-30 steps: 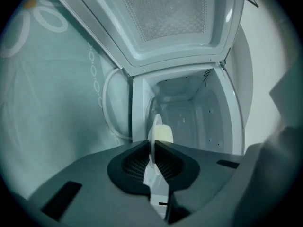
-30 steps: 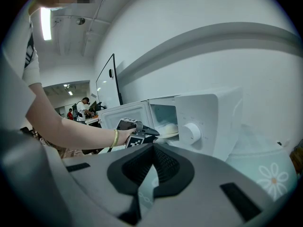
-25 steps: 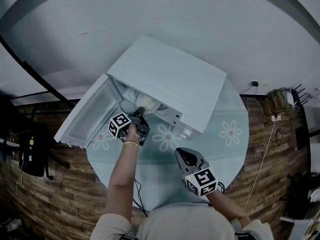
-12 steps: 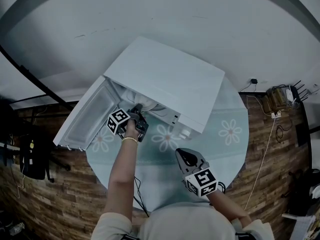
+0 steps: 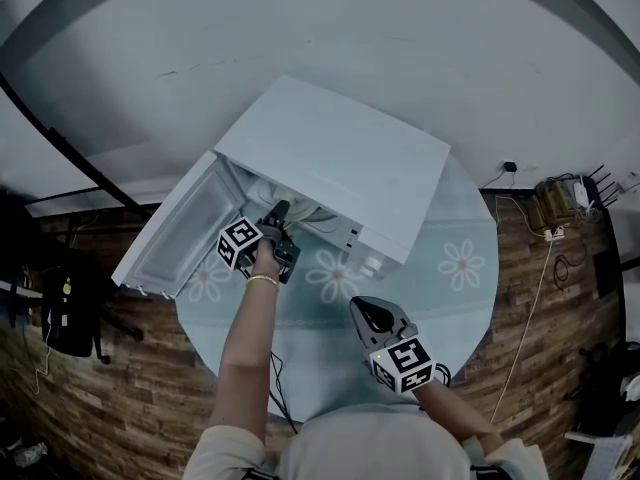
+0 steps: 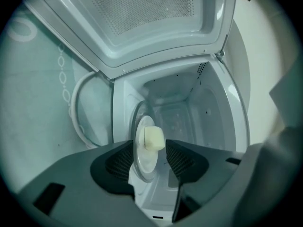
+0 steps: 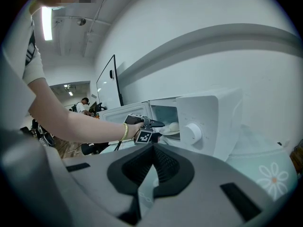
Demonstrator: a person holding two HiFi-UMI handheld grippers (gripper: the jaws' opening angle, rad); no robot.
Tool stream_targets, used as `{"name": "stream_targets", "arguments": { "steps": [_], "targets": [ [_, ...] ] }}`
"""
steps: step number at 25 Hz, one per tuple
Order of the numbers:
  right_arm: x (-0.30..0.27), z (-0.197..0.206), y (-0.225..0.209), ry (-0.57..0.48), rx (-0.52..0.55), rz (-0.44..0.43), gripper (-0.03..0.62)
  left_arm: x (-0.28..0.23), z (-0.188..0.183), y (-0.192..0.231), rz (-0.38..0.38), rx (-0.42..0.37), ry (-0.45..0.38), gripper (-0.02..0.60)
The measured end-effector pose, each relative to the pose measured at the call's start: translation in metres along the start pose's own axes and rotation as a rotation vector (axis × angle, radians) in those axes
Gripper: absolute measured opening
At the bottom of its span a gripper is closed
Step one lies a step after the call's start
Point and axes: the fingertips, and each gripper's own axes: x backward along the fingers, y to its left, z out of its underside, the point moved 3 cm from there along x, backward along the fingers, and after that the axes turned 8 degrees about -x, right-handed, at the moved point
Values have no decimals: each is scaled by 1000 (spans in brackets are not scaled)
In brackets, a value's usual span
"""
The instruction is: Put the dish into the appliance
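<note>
The white microwave (image 5: pixel 340 158) stands on the round table with its door (image 5: pixel 180 233) swung wide to the left. My left gripper (image 5: pixel 280 213) reaches into the opening. In the left gripper view its jaws (image 6: pixel 150 148) are opening around a white plate (image 6: pixel 142 160) that carries a pale lump of food (image 6: pixel 154 138); the plate stands between the pads, and the pads do not press it. The right gripper view shows that plate (image 7: pixel 171 131) resting inside the cavity. My right gripper (image 5: pixel 365 308) hovers over the table's near side, shut and empty.
The table's pale green flowered cloth (image 5: pixel 440 288) stretches right of the microwave. A control knob (image 7: pixel 193 133) sits on the microwave's front. Cables and a socket strip (image 5: pixel 555 208) lie on the wooden floor at the right. A dark bag (image 5: pixel 60 308) sits on the floor at left.
The plate that showed in the doorway a second ago is now hidden under the microwave's top. My left gripper has pushed a little deeper into the opening. The right gripper has stayed put.
</note>
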Motion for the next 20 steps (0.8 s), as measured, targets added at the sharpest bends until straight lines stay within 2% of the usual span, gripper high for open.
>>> {"name": "stream_targets", "arguments": {
  "steps": [9,14,20],
  "targets": [
    [11,-6,9,-30,18,-9,5,36,14,-17,35,-36,-5,202],
    [20,-8,12,-50,31,-12,5,64,27,-36,55,-91,-14,200],
    [32,-6,17,-57,40,-18,5,109,45,-57,25,-251,-63,36]
  ]
}}
